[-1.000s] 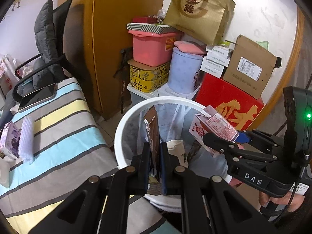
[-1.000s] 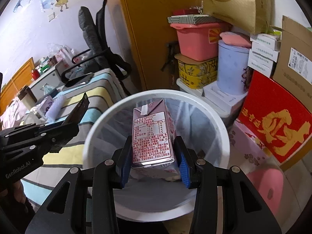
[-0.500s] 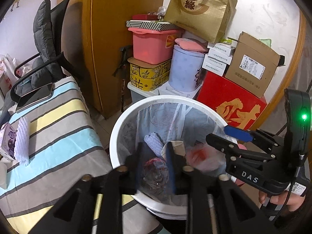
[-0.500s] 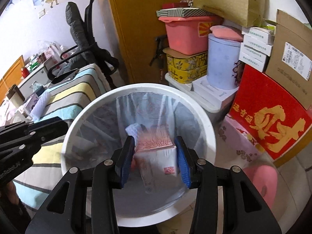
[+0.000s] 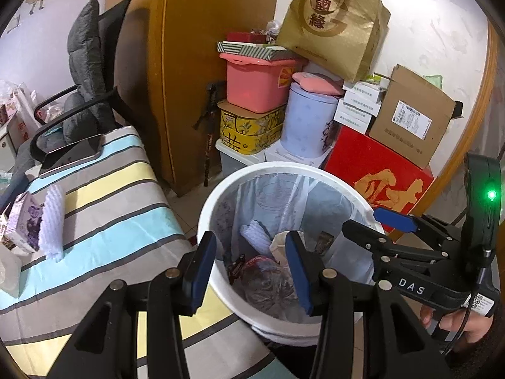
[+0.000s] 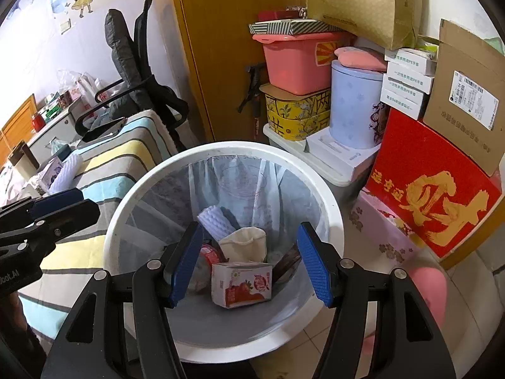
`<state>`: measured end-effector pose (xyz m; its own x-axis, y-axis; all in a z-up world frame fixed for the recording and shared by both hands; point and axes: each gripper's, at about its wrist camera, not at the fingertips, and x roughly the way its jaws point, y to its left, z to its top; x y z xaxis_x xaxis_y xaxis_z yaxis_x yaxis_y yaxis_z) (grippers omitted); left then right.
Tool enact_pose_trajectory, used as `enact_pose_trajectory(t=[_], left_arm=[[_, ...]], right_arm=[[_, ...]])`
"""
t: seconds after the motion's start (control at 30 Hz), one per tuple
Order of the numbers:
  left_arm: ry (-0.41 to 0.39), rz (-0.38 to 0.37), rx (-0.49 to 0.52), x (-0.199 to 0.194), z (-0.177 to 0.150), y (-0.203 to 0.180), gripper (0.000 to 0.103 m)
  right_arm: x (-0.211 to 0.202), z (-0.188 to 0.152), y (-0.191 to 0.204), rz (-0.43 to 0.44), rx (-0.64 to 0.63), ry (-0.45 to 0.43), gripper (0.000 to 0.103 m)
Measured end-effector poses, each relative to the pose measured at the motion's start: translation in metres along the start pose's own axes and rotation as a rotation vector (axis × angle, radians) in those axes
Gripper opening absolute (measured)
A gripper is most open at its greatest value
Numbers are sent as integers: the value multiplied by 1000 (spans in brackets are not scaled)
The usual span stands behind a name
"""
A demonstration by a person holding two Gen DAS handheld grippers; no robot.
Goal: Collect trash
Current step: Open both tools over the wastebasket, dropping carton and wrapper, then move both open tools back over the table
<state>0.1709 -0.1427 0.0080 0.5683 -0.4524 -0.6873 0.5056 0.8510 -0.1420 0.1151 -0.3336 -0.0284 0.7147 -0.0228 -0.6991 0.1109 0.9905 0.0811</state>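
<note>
Both jaws opening, nothing between them: left gripper (image 5: 251,267), right gripper (image 6: 251,267). I judge purple carton (image 5: 23,225) light, crushable; grip flat sides.

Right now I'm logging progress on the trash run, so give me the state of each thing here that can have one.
left claw: jaws opening, nothing between them.
right claw: jaws opening, nothing between them.
white bin: upright, lined with a clear bag, partly filled.
strawberry carton: lying on its side in the bin.
purple carton: lying on the striped bed cover, beside the white foam sleeve.
</note>
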Motion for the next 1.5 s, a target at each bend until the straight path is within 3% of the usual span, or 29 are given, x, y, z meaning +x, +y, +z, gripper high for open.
enact_pose_trajectory(t=[0.6, 1.0, 1.13, 1.5], left_arm=[[-78, 134, -72, -50, -17, 52, 54], [-102, 222, -161, -84, -42, 112, 55], [-107, 276, -205, -94, -50, 137, 60], [-68, 401, -299, -107, -75, 207, 60]], right_arm=[[-15, 2, 51, 56, -78, -50, 64], [-11, 3, 101, 121, -153, -57, 65], [-5, 5, 122, 159, -183, -55, 65], [11, 8, 167, 211, -252, -28, 65]])
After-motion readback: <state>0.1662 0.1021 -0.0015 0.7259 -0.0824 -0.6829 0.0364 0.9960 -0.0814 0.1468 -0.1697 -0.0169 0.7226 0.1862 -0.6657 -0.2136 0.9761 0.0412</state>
